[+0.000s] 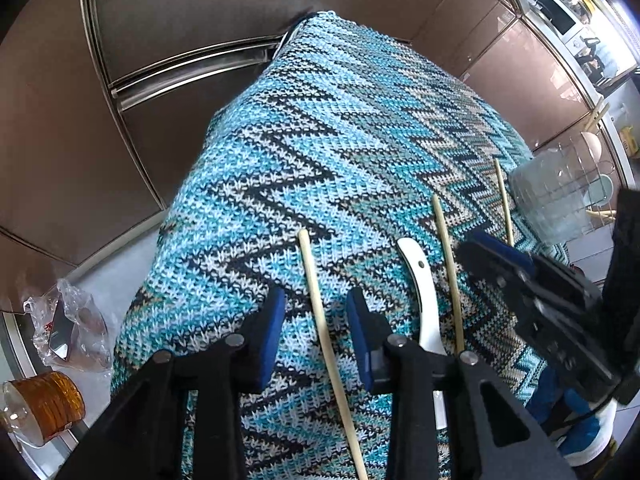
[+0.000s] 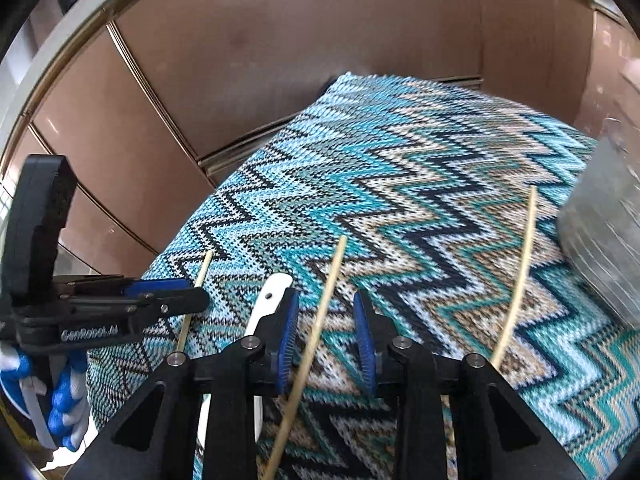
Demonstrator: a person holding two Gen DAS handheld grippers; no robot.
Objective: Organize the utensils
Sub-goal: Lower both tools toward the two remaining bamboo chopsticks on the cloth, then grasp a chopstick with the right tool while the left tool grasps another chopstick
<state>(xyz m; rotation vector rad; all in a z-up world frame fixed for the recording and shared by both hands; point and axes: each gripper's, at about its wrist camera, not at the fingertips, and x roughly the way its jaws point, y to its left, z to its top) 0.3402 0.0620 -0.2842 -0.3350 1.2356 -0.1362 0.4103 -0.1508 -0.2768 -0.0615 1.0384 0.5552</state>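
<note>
Three bamboo chopsticks and a white spoon lie on a blue zigzag knit cloth point(image 1: 340, 152). In the left wrist view my left gripper point(image 1: 316, 340) is open, its pads on either side of the leftmost chopstick point(image 1: 324, 328). The white spoon point(image 1: 424, 296) lies right of it, then a second chopstick point(image 1: 448, 272) and a third point(image 1: 503, 204). My right gripper point(image 2: 326, 340) is open around the middle chopstick point(image 2: 320, 316). The spoon handle point(image 2: 272, 292) lies by its left finger. The left gripper point(image 2: 168, 296) shows at the left of the right wrist view, and the right gripper point(image 1: 496, 256) shows in the left wrist view.
A clear plastic container point(image 1: 548, 196) stands at the cloth's right edge, blurred in the right wrist view point(image 2: 604, 232). Brown cabinet fronts point(image 1: 180, 12) rise behind. An amber jar point(image 1: 44, 404) and a crumpled plastic bag point(image 1: 72, 328) lie on the counter to the left.
</note>
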